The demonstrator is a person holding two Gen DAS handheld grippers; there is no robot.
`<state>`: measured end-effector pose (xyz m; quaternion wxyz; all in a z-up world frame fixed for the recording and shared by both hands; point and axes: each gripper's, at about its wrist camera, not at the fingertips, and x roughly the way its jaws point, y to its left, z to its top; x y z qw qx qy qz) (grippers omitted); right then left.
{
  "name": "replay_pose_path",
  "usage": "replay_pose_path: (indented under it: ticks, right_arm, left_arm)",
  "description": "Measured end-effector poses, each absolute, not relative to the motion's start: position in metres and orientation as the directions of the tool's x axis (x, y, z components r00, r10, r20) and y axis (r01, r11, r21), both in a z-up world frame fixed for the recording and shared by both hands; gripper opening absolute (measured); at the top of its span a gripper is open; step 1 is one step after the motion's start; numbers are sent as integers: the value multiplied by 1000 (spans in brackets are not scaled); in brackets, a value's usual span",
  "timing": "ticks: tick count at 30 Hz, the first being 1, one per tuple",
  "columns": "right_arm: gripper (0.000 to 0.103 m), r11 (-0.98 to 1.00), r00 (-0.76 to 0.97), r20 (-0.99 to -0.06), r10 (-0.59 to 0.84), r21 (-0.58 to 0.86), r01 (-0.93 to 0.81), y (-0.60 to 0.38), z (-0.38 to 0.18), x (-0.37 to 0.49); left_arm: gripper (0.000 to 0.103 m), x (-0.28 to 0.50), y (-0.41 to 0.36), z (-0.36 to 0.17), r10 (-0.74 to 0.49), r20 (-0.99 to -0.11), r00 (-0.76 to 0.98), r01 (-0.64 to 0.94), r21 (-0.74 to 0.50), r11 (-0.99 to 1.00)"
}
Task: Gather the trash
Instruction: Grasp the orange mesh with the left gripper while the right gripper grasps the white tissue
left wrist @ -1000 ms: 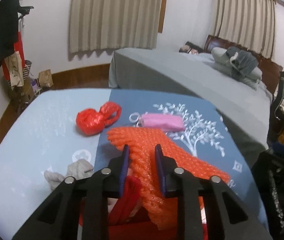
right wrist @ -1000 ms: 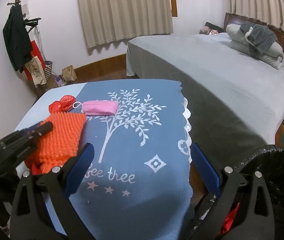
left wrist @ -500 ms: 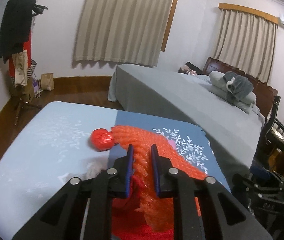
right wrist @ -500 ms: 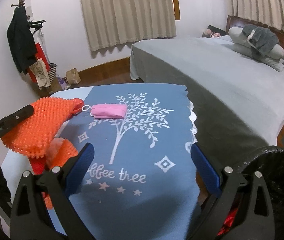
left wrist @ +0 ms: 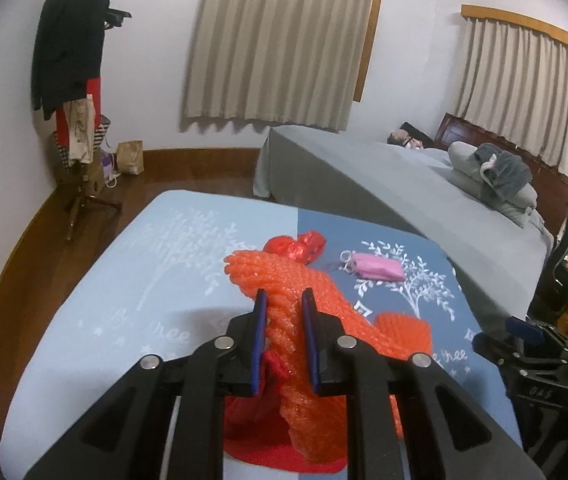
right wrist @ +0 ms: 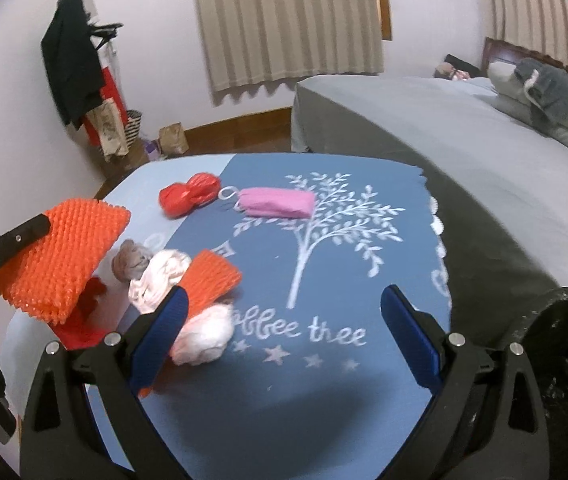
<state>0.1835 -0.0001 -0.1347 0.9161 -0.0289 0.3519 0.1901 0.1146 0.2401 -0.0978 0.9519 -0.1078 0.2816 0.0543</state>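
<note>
The left gripper (left wrist: 283, 300) pinches an orange foam net (left wrist: 284, 280) lifted off the blue tablecloth (right wrist: 324, 380) — the right gripper (right wrist: 284, 312) hangs spread wide above it, beside a black trash bag (right wrist: 564, 360).

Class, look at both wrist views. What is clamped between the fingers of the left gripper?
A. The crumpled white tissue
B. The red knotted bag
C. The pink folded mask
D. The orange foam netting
D: the left gripper is closed on the orange foam netting, lifted off the table.
</note>
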Motion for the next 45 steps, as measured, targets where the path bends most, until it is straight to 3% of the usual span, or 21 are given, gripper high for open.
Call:
replay_pose_path:
  ticks: [3, 11, 17, 19, 21, 23, 27, 30, 45]
  right_arm:
    - [84, 922, 663, -673, 328, 75, -380, 7, -143, 182]
    - [81, 896, 587, -717, 376, 120, -428, 27, -163, 180]
    - [73, 881, 537, -744, 397, 146, -449, 38, -180, 185]
    - [67, 871, 520, -747, 414, 161, -464, 42, -184, 185]
    - [44, 848, 488, -744, 455, 196, -492, 44, -185, 185]
    - [29, 820, 454, -737, 501, 236, -521, 47, -184, 185]
    - [26, 804, 447, -727, 521, 242, -543, 48, -174, 182]
    - [26, 815, 472, -717, 513, 234, -530, 38, -165, 179]
    - [26, 907, 588, -711, 387, 178, -382, -35, -152, 185]
  left_arm:
    - [17, 113, 239, -102, 34, -553, 832, -157, -176, 972]
    - [17, 116, 233, -121, 19, -590, 807, -135, -154, 979]
    - [17, 118, 234, -135, 11, -622, 783, -135, -153, 979]
    - [18, 120, 234, -139, 9, -637, 771, -132, -147, 980]
    - [21, 119, 234, -141, 14, -645, 764, -133, -137, 982]
    - [23, 118, 232, -140, 15, -645, 764, -127, -128, 984]
    - [45, 117, 229, -132, 18, -631, 776, -122, -123, 985]
    - [52, 115, 226, -124, 18, -617, 787, -123, -128, 984]
    - [53, 122, 151, -130, -130, -595, 793, 43, -157, 987]
